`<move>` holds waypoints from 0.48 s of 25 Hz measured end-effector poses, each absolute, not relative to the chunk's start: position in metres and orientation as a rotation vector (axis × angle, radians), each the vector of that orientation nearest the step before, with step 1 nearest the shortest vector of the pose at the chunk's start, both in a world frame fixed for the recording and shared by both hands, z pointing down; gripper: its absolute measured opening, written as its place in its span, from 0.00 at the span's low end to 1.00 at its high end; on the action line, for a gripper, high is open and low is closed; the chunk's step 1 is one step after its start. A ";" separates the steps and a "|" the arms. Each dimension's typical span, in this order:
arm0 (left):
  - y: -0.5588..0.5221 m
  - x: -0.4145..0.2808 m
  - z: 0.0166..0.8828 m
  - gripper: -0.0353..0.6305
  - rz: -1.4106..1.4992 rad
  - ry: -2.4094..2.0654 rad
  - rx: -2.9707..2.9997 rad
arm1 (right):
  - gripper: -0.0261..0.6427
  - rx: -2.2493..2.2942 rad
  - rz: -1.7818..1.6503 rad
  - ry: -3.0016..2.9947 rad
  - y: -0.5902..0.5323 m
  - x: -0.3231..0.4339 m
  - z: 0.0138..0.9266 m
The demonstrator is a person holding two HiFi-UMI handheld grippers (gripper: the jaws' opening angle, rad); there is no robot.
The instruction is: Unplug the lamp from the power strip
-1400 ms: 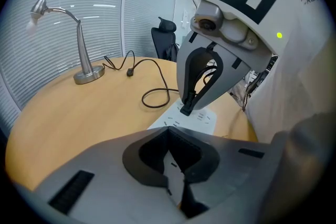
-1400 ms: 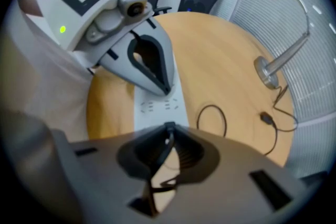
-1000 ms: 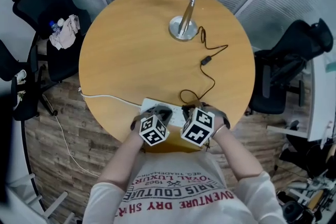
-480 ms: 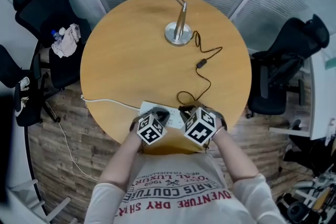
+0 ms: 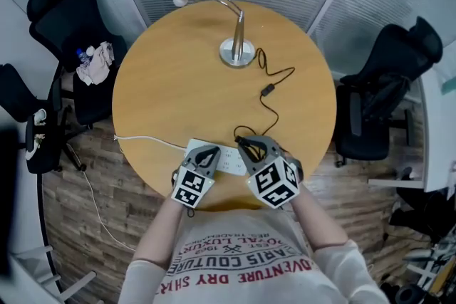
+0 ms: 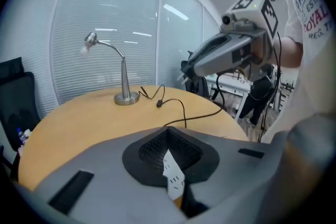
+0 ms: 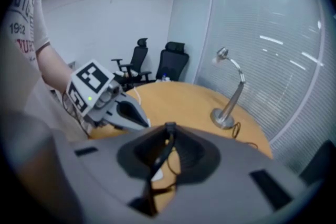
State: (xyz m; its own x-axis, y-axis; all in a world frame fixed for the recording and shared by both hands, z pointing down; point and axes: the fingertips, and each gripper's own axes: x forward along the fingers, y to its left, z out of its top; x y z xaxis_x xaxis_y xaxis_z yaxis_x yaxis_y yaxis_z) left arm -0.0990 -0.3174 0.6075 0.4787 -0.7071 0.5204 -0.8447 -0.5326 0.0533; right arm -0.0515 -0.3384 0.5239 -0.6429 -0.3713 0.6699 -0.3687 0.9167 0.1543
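right gripper [image 5: 247, 144] pinches the black plug [image 7: 168, 131] of the silver gooseneck lamp [image 5: 236, 50], just above the white power strip [image 5: 226, 160] at the near edge of the round wooden table [image 5: 171, 89]. left gripper [image 5: 206, 153] jaws are pressed together, empty.

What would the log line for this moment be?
left tongs: shut, by strip | right tongs: shut on cord | lamp: upright, far edge

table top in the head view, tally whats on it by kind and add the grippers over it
Silver gooseneck desk lamp: 1
White power strip: 1
Cords: 2 (black lamp cord, white power strip cable)
Handheld grippers: 2 (left gripper, right gripper)
Total: 6
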 end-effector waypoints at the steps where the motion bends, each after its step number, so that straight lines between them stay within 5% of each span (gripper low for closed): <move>1: -0.319 -0.100 0.592 0.09 0.585 -1.353 2.430 | 0.14 0.546 -0.007 -2.357 -0.339 -0.051 0.517; 12: -0.323 -0.113 0.432 0.09 0.129 -1.674 2.535 | 0.15 0.848 -0.082 -2.737 -0.353 -0.033 0.430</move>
